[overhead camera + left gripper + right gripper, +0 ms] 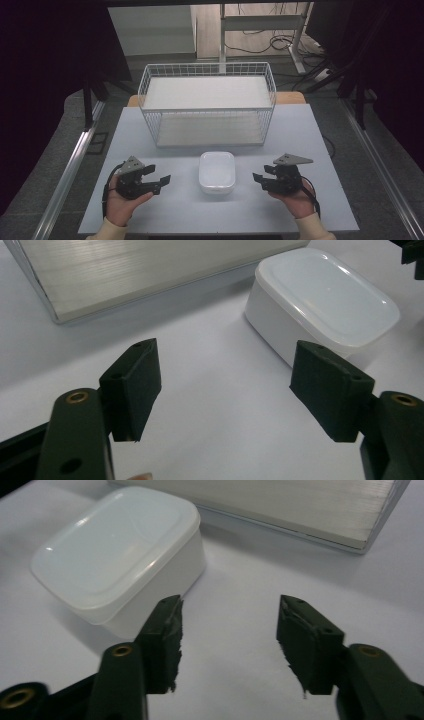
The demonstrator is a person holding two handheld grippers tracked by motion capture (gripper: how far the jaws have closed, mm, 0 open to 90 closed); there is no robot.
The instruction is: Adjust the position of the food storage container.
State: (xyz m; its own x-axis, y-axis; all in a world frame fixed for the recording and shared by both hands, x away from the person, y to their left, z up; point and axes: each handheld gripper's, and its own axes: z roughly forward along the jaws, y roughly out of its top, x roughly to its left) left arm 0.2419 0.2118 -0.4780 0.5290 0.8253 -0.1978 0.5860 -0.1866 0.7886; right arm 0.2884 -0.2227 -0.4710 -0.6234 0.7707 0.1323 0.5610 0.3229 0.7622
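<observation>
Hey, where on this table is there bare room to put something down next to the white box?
Bare tabletop lies beside the white lidded plastic box: on its left toward the left gripper, on its right toward the right gripper, both open and apart from it. The front edge is free too. Tightest is the strip between the box and the white wire basket.

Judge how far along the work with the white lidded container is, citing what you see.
Barely begun. Done: nothing visible; the white container sits lidded on the table, in front of the wire rack. In hand: the left gripper and right gripper flank it, open and empty. Left: gripping and moving it, perhaps to the rack.
</observation>
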